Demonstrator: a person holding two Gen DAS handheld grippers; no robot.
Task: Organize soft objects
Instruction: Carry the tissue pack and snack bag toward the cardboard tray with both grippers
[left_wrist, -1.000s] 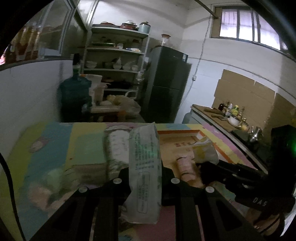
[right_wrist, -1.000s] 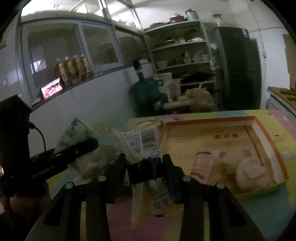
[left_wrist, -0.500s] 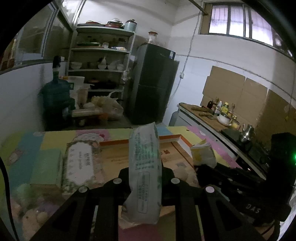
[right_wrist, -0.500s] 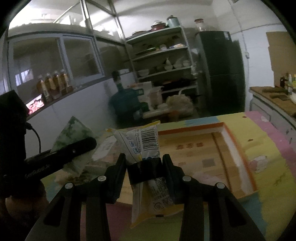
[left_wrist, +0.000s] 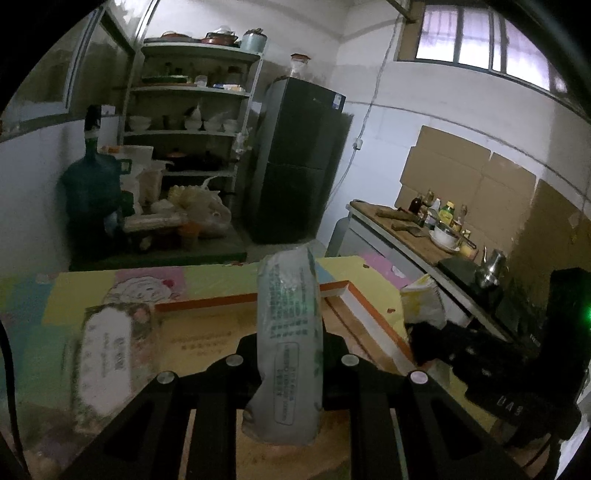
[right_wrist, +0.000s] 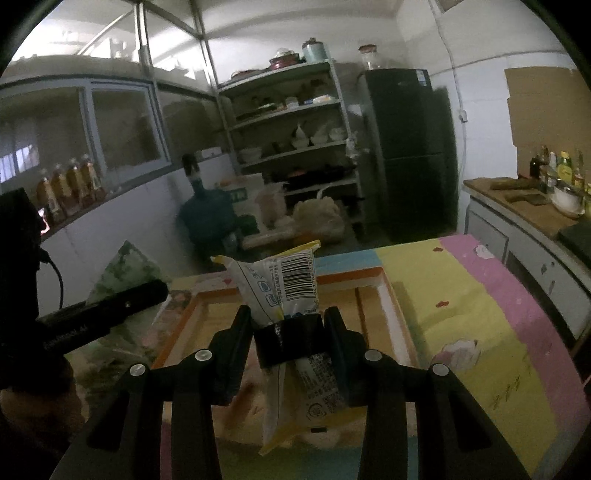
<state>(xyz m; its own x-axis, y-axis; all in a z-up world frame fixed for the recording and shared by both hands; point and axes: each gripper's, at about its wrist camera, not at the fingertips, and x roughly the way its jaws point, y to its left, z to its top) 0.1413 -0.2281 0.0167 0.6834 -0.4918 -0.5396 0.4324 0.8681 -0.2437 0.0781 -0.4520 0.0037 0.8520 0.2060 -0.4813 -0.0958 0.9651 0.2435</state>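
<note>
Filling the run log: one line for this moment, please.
left gripper: shut on grey-green pack | right gripper: shut on yellow-white packet | both above orange-rimmed tray

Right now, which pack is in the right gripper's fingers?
Start at the orange-rimmed tray on the colourful mat. Above it the right gripper pinches an upright white-and-yellow pack. Its bold black barcode sets it apart from the pale grey-green pack in the left gripper.

Pale grey-green packet (left_wrist: 290, 343) with printed text, white-and-yellow packet (right_wrist: 291, 295) with black barcode, orange-rimmed tan tray (right_wrist: 384, 291), pastel pink, yellow and blue mat (right_wrist: 480, 314), black fridge (left_wrist: 299, 162) at twelve o'clock.
</note>
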